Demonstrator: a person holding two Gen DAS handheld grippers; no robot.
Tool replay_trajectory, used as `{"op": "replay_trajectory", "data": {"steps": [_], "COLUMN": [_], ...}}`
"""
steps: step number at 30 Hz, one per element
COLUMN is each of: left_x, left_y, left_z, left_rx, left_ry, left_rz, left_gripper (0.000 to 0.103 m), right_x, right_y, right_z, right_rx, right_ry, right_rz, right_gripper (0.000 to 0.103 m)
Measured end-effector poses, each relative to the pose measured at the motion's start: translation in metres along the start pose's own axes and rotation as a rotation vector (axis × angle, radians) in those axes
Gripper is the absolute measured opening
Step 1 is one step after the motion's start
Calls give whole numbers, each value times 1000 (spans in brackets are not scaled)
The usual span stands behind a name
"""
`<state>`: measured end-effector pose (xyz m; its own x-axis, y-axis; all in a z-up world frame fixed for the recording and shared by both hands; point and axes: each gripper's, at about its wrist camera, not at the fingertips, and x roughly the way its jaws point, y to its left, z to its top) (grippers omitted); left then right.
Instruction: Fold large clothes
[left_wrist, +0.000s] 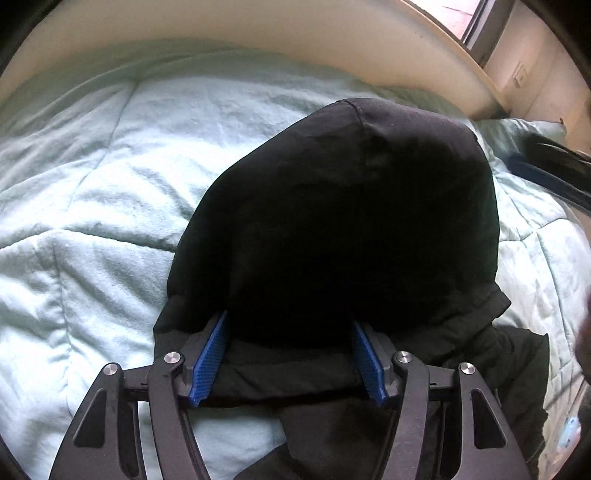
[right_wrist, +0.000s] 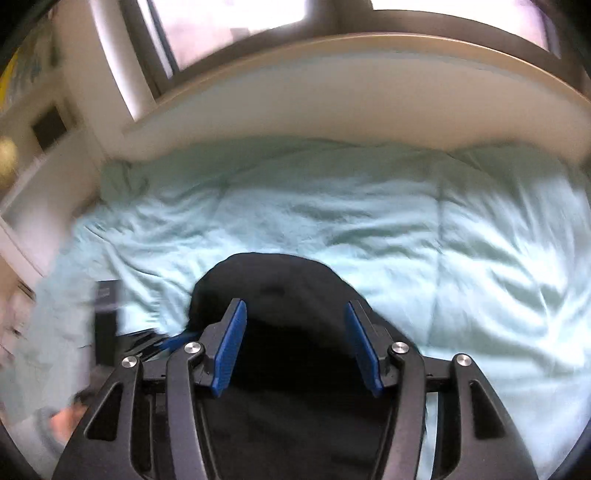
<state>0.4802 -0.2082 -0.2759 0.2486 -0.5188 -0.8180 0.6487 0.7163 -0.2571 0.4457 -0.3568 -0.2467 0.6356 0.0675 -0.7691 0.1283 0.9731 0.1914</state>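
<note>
A black garment (left_wrist: 343, 221) lies in a folded bundle on a pale green quilt (left_wrist: 92, 206). My left gripper (left_wrist: 290, 321) is open, its blue pads (left_wrist: 210, 365) wide apart with the near edge of the garment lying between them and over their tips. My right gripper (right_wrist: 295, 306) is open too, above the same black garment (right_wrist: 280, 280), which fills the space between its blue pads (right_wrist: 231, 347). The right wrist view is blurred. The other gripper shows at the right edge of the left wrist view (left_wrist: 554, 166).
The quilt (right_wrist: 424, 229) covers the bed around the garment. A beige headboard or bed frame (right_wrist: 332, 107) runs along the far side, with a window (right_wrist: 236, 26) behind it. A dark box-like object (right_wrist: 107, 317) and a hand (right_wrist: 66, 417) show at the right wrist view's left.
</note>
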Motion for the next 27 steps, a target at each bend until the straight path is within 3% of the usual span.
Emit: {"op": "replay_trajectory", "data": {"steps": [4, 6, 10, 14, 18, 20, 21, 24, 27], "left_x": [-5, -5, -18, -62, -68, -31, -21, -22, -59], "left_y": [8, 11, 11, 13, 35, 51, 54, 56, 59], "left_z": [-13, -16, -15, -10, -10, -14, -16, -17, -10], "left_rx": [9, 7, 15, 1, -77, -115, -129, -118, -70], "left_ry": [-9, -13, -7, -64, -52, 72, 104, 91, 25], "left_rz": [-15, -22, -19, -92, -133, -63, -68, -66, -119], "left_gripper": [66, 66, 66, 66, 66, 66, 66, 66, 66], "right_x": [71, 77, 39, -27, -25, -1, 9, 6, -28], "right_y": [-8, -13, -26, -35, -48, -61, -64, -70, -75], "right_z": [-19, -26, -25, -51, -73, -91, -92, -88, -77], "right_rx": [49, 73, 86, 48, 53, 104, 136, 156, 87], "right_ry": [166, 164, 147, 114, 228, 301, 315, 311, 254], "right_rz": [-41, -36, 32, 10, -1, 21, 45, 78, 107], "right_gripper": [51, 51, 51, 51, 51, 51, 51, 51, 52]}}
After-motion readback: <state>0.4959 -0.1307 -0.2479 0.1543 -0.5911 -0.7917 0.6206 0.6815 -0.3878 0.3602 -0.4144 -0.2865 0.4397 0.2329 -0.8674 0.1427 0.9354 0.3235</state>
